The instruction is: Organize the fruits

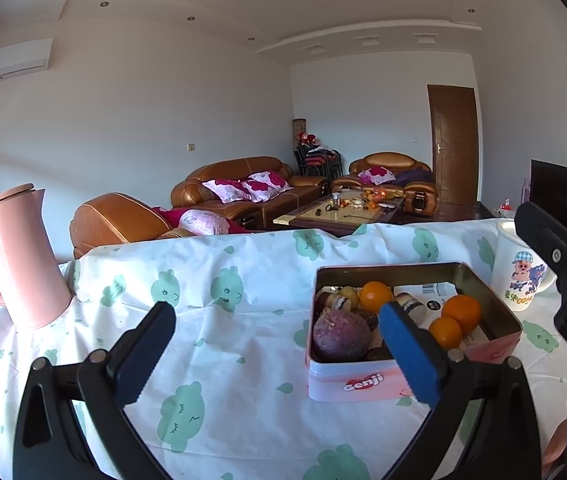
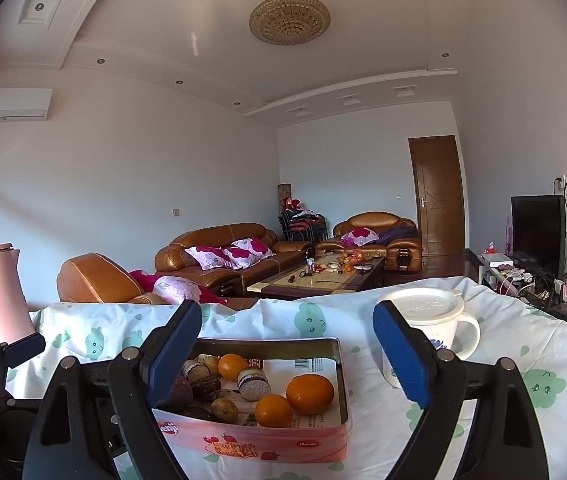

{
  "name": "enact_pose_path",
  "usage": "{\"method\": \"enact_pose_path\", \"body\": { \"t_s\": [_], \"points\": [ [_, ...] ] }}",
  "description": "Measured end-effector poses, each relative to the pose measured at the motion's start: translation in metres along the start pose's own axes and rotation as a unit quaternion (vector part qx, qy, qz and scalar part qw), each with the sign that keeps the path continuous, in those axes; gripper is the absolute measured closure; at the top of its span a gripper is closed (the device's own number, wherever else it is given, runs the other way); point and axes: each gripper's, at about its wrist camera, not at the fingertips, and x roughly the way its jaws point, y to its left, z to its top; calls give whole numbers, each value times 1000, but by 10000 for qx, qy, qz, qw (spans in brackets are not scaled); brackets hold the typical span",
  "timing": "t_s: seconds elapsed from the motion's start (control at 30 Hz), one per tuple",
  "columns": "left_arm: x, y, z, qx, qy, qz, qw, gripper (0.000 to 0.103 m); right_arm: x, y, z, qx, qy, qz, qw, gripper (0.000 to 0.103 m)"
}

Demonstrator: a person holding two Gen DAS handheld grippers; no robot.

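Observation:
A pink tin box [image 1: 357,384] stands on the table with a cloud-print cloth; it also shows in the right wrist view [image 2: 267,446]. It holds three oranges [image 1: 461,312] [image 2: 309,394], a dark purple fruit [image 1: 341,339], small brown fruits [image 2: 224,410] and round cakes [image 2: 253,384]. My left gripper [image 1: 279,332] is open and empty, just left of the box on its near side. My right gripper [image 2: 287,334] is open and empty, raised over the box's near side. The right gripper's body shows at the right edge of the left wrist view [image 1: 563,256].
A pink kettle [image 1: 15,256] stands at the table's left edge. A white lidded mug [image 2: 431,328] with a cartoon print stands right of the box. Behind the table are brown leather sofas [image 1: 243,188], a coffee table and a television [image 2: 537,232].

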Motion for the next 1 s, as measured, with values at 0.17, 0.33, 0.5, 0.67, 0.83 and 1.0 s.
{"method": "enact_pose_path", "body": {
  "t_s": [0.17, 0.33, 0.5, 0.67, 0.83, 1.0],
  "points": [
    [1, 1, 0, 2, -6, 6, 10000, 0, 0, 0, 0, -2, -4, -2, 10000, 14],
    [0, 1, 0, -15, -1, 15, 10000, 0, -1, 0, 0, -15, -22, -22, 10000, 14],
    [-1, 1, 0, -45, 2, 23, 10000, 0, -2, 0, 1, -30, -40, -41, 10000, 14],
    [-1, 2, -1, -56, -4, 26, 10000, 0, -2, 0, 1, -30, -37, -43, 10000, 14],
    [0, 4, 0, -120, 28, 77, 9999, 0, -3, 1, 1, -40, -39, -38, 10000, 14],
    [1, 5, 0, -152, 50, 83, 9998, 0, -3, 1, 1, -40, -39, -41, 10000, 14]
  ]
}}
